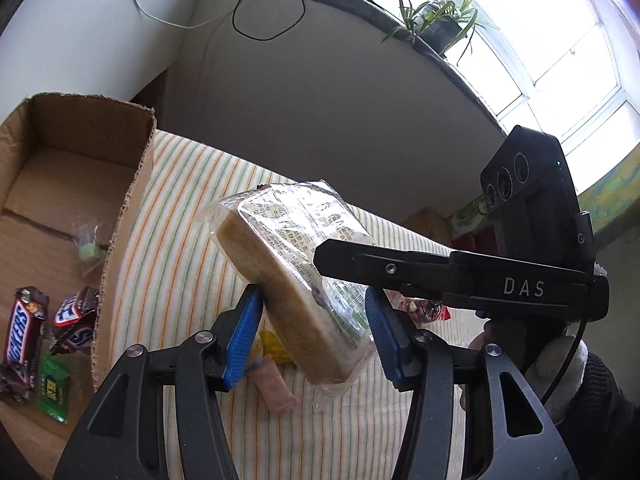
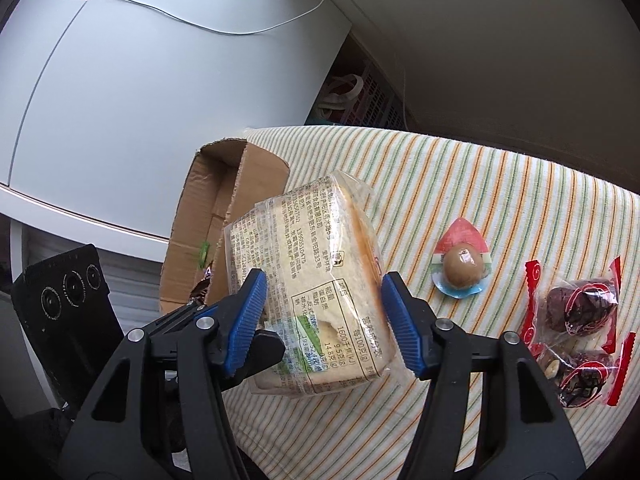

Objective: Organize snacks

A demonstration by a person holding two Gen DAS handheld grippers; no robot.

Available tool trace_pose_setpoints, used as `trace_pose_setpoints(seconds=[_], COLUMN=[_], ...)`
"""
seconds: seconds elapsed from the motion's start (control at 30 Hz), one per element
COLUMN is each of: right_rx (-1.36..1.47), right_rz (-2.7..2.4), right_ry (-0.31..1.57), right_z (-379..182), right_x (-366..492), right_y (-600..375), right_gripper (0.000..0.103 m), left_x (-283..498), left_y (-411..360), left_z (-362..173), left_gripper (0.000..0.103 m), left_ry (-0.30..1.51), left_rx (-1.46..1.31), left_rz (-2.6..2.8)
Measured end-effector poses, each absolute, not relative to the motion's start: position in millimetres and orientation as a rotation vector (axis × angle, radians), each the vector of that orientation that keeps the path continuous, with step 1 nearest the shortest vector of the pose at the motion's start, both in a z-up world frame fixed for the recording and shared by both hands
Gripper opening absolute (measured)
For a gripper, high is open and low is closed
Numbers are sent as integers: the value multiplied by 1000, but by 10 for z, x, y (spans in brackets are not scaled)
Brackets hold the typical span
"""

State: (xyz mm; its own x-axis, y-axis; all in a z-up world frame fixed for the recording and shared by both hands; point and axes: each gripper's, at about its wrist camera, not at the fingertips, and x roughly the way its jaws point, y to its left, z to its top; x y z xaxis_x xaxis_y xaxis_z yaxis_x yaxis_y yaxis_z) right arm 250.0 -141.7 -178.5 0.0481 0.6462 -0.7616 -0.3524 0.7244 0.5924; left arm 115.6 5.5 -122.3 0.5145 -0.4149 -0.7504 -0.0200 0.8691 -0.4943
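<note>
1. Above the striped tabletop, just beside the box, hangs the bread, a sealed slab in clear printed wrap, tilted and touching nothing below it.
2. Left hand-held gripper: its blue pads press the lower end of the bread from either side, so I read it as clamped on the pack.
3. Right hand-held gripper: its pads sit against the pack's two edges as well, a second grip on the same bread. From my left camera one black finger of it lies across the printed face.
4. Two grips make sense, I think: the wrap is slick and the loaf soft, so sharing the hold keeps it from slipping or being crushed.
5. The box stands open-topped at my left, with Snickers bars and a green pack already in it, so I judge the bread is bound there next.
6. Further right on the tabletop, well apart, lie a wrapped egg and red-edged date packs, not yet sorted.
</note>
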Motion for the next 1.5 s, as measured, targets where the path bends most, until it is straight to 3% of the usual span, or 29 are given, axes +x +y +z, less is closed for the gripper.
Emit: trace_pose_setpoints(seconds=[0.77,1.5], right_rx=[209,143], right_rz=[888,961], right_ry=[1254,1300], right_z=[-1322,-1567], right_x=[2349,2391], right_y=[-378,606], right_gripper=[63,63], left_x=[658,667], left_y=[851,1772], left_z=[-762,-991], left_gripper=[51,51], left_ry=[853,871], left_rx=[-503,-555], left_rz=[-136,-9])
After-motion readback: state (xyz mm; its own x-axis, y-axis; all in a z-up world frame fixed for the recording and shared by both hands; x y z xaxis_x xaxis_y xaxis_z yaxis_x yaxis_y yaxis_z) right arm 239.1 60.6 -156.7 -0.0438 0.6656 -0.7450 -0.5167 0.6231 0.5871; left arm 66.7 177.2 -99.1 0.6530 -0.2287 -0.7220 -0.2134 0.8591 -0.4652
